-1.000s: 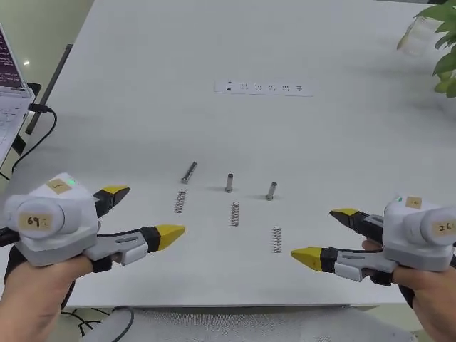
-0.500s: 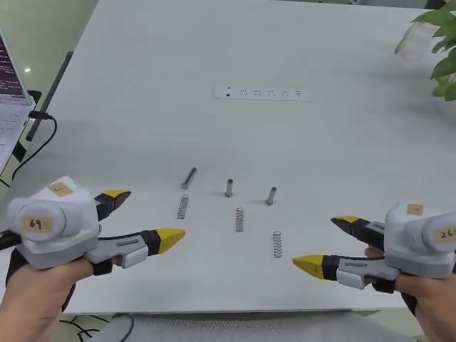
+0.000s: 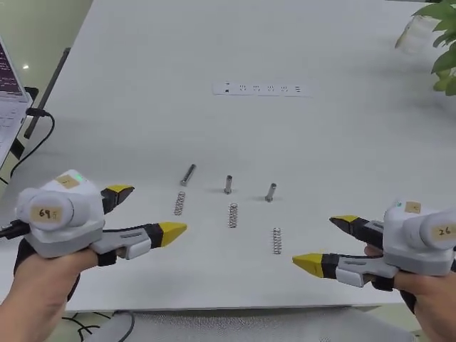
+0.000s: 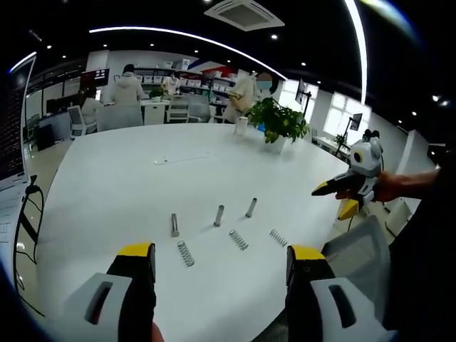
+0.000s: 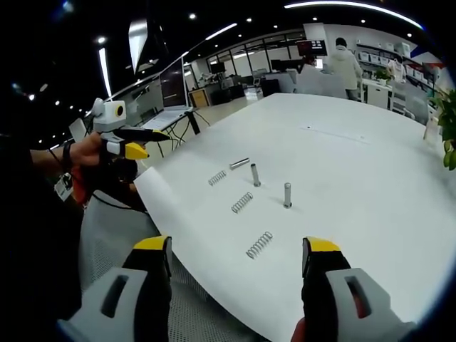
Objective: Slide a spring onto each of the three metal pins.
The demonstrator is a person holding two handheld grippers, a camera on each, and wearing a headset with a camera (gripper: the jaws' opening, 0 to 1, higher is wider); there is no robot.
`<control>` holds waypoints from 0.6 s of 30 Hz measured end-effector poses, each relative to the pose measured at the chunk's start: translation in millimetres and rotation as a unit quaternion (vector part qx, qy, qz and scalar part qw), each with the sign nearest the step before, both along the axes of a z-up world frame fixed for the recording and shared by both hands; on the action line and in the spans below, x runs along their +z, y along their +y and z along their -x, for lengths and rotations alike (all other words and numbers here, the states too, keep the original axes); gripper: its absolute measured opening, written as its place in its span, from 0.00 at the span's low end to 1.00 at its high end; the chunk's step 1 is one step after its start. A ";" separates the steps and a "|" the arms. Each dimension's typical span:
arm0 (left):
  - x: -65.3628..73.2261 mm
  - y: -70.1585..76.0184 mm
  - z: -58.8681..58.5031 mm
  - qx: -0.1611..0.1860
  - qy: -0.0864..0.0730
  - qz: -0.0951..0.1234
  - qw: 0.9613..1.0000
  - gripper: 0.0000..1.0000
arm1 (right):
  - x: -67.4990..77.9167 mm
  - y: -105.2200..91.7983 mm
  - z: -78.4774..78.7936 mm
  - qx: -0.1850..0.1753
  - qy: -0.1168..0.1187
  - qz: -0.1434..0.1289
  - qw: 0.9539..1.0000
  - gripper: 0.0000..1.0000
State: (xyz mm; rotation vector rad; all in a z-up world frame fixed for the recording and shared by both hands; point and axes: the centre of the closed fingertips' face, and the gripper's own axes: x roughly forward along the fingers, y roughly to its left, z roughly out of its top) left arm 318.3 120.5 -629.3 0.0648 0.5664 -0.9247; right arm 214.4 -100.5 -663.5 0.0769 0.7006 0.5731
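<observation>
Three pins (image 3: 228, 184) in a row on the person's side of the power strip (image 3: 262, 88). Three springs (image 3: 232, 215) lie farther from it, off the pins. Jaws of left gripper (image 3: 147, 209) and right gripper (image 3: 324, 240) spread, empty.

Edges cut off the laptop (image 3: 6, 117) and plant (image 3: 446, 63); the springs (image 3: 233, 214) show little detail.
</observation>
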 end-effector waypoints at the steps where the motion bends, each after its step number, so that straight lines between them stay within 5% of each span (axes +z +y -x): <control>1: -0.3 0.1 -2.6 0.003 0.001 0.002 1.000 0.71 | 0.2 -0.6 -0.5 -0.001 0.000 0.000 1.000 0.74; 18: -0.9 -2.1 -30.7 0.000 -0.002 -0.008 1.000 0.69 | -3.6 0.7 2.8 0.000 0.007 -0.003 1.000 0.71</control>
